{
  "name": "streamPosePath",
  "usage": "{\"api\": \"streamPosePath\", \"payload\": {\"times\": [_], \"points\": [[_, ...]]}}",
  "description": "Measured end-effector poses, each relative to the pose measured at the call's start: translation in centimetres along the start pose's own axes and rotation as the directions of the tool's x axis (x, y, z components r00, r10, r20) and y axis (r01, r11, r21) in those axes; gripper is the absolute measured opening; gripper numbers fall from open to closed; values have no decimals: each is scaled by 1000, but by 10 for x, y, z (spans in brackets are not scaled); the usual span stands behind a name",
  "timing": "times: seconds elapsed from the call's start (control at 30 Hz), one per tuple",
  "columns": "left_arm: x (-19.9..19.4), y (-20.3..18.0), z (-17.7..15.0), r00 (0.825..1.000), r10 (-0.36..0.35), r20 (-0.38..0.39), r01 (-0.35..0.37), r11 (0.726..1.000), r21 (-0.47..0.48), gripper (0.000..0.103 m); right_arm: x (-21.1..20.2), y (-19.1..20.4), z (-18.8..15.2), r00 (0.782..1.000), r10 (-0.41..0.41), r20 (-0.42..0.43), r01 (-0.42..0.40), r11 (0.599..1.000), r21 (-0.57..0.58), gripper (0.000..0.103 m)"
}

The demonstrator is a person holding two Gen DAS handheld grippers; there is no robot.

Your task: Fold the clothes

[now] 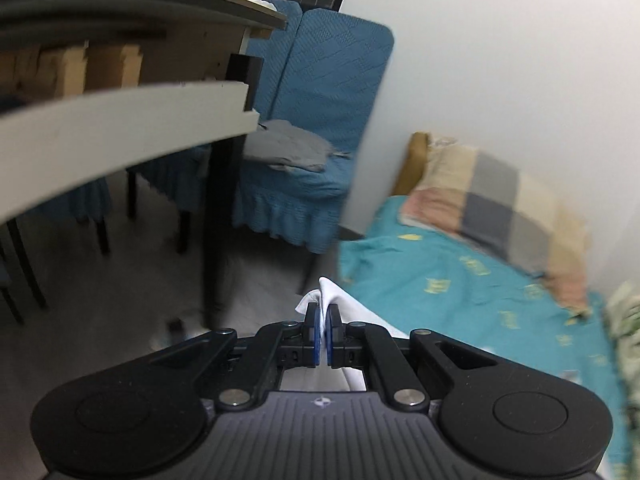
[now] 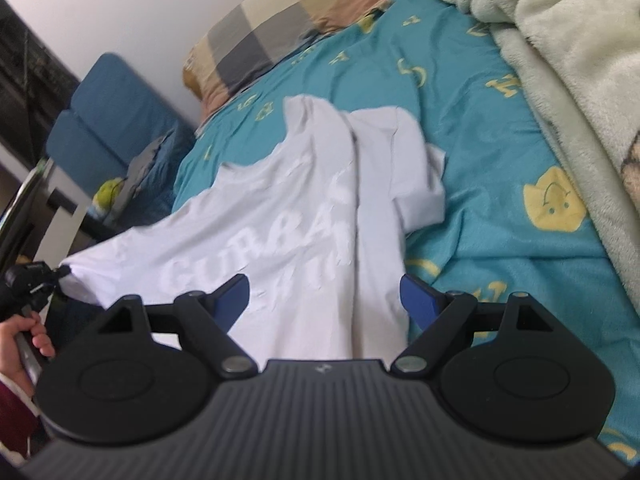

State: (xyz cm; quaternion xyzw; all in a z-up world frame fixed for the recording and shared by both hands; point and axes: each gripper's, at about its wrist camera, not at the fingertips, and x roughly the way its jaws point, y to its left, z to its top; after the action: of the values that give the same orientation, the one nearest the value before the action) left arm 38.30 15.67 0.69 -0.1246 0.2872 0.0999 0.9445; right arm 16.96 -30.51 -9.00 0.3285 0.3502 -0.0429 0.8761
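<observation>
Risk: thin corner of white printed cotton T-shirt (image 2: 288,216) could slip from left gripper (image 1: 323,326) jaws clamped on it; right gripper (image 2: 326,300) jaws gaped wide, empty.

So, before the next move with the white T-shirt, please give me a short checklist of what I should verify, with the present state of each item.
1. Left gripper is shut on the white T-shirt: ok, white cloth sits between its blue pads.
2. Right gripper is free: ok, its jaws stand wide and grip nothing.
3. T-shirt lies flat on the bed sheet: not ok, one side is lifted and the far part is bunched.
4. Right gripper is over the shirt: ok, white cloth shows between its fingers.
5. Left grip takes one layer only: cannot tell.
6. Blanket is clear of the shirt: ok.
</observation>
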Motion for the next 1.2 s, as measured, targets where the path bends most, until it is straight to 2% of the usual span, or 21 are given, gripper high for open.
{"api": "streamPosePath", "payload": {"times": [0.13,0.3,0.33,0.47,0.5,0.63,0.77,0.83,0.97,1.2], "points": [[54,6,-9,992,112,-60,-109,993,49,3,9,-7,9,999,-46,29,45,999,14,84],[96,20,-40,991,45,-129,-48,999,-19,6,30,-13,12,997,-75,10,75,997,2,84],[96,20,-45,990,33,-135,-35,999,-14,10,35,-14,12,997,-79,2,79,997,-3,84],[87,13,-62,989,-5,-147,10,999,36,43,38,-16,12,997,-81,-7,81,996,-30,84],[84,12,-66,989,-14,-150,21,999,49,45,36,-16,11,996,-84,-5,84,996,-38,84],[54,-4,-77,986,-58,-155,74,992,100,53,30,-11,12,996,-85,0,84,994,-69,84],[2,-24,-87,987,-116,-112,132,981,143,64,19,4,12,997,-76,25,79,987,-142,84],[-26,-36,-97,985,-149,-92,163,972,172,65,13,10,10,996,-70,48,78,980,-182,84],[-81,-63,-117,974,-213,-81,227,946,234,70,0,11,8,996,-62,64,74,975,-208,84],[-171,-98,-168,943,-312,-113,331,901,279,74,-21,14,4,996,-25,85,42,975,-216,84]]}}
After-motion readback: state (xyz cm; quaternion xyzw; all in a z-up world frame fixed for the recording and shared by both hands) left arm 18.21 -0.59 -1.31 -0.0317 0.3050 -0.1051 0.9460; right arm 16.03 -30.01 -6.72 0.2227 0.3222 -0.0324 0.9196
